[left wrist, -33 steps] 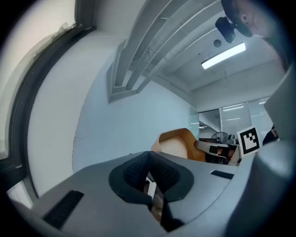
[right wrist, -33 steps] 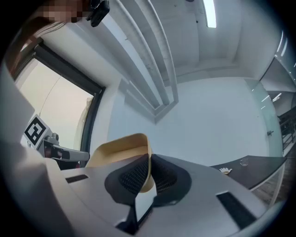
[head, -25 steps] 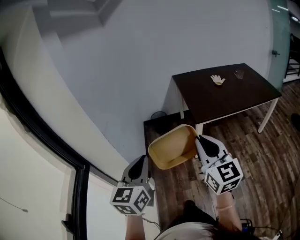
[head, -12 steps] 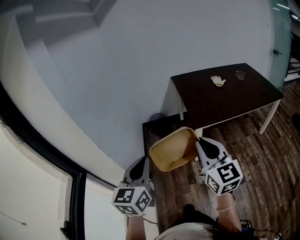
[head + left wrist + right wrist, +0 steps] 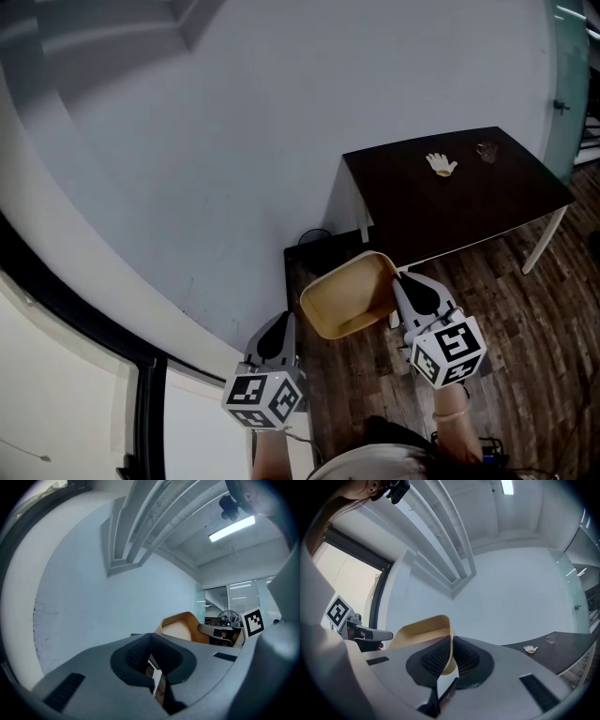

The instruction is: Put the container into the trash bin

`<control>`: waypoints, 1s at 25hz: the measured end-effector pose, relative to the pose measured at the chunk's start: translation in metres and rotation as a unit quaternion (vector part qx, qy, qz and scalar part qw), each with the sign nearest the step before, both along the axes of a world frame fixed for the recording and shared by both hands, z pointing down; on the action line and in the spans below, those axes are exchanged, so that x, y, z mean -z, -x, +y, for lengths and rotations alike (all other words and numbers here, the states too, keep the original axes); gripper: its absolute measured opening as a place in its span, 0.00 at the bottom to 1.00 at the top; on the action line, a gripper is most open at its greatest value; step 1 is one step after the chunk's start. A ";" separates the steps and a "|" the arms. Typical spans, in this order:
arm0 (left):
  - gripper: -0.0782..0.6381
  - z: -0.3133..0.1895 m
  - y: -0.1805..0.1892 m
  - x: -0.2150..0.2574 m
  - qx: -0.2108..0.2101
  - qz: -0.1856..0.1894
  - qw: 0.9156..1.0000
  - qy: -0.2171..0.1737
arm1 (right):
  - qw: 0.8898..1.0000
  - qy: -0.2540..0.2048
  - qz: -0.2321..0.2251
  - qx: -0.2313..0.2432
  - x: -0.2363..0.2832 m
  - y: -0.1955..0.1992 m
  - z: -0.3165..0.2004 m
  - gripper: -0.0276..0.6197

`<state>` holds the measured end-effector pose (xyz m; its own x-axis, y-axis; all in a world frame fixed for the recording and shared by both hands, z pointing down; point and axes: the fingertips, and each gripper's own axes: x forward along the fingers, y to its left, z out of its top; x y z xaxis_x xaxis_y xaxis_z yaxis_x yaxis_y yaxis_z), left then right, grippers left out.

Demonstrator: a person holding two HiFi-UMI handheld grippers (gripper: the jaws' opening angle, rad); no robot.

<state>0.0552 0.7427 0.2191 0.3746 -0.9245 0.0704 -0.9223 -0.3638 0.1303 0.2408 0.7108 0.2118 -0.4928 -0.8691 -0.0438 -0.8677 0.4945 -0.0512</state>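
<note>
1. Right gripper (image 5: 401,277): jaws clamped on one wall of the container (image 5: 345,298), which is lower centre in the head view, tilted above the wood floor (image 5: 525,309). Left gripper (image 5: 283,321): jaws together, empty.
2. Risk: it is gripped by a single edge, so the thin wall may flex and slip from the ribbed pads.
3. Container: tan, smooth, matte, a rounded-rectangular tub. Probably pulp fibre.

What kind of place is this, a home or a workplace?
Probably an office: a dark rectangular table on white legs, wood-plank flooring, a long fluorescent ceiling light and a glass partition.
</note>
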 end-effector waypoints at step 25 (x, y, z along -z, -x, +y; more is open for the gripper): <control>0.14 -0.162 0.023 -0.010 -0.009 0.001 1.000 0.009 | 1.000 0.021 0.006 -0.008 -0.014 0.024 -0.156 0.08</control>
<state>0.0319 0.5806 0.2288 0.3909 -0.9164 0.0864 -0.9155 -0.3773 0.1399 0.2169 0.5549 0.2259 -0.4798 -0.8774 -0.0009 -0.8757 0.4790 -0.0605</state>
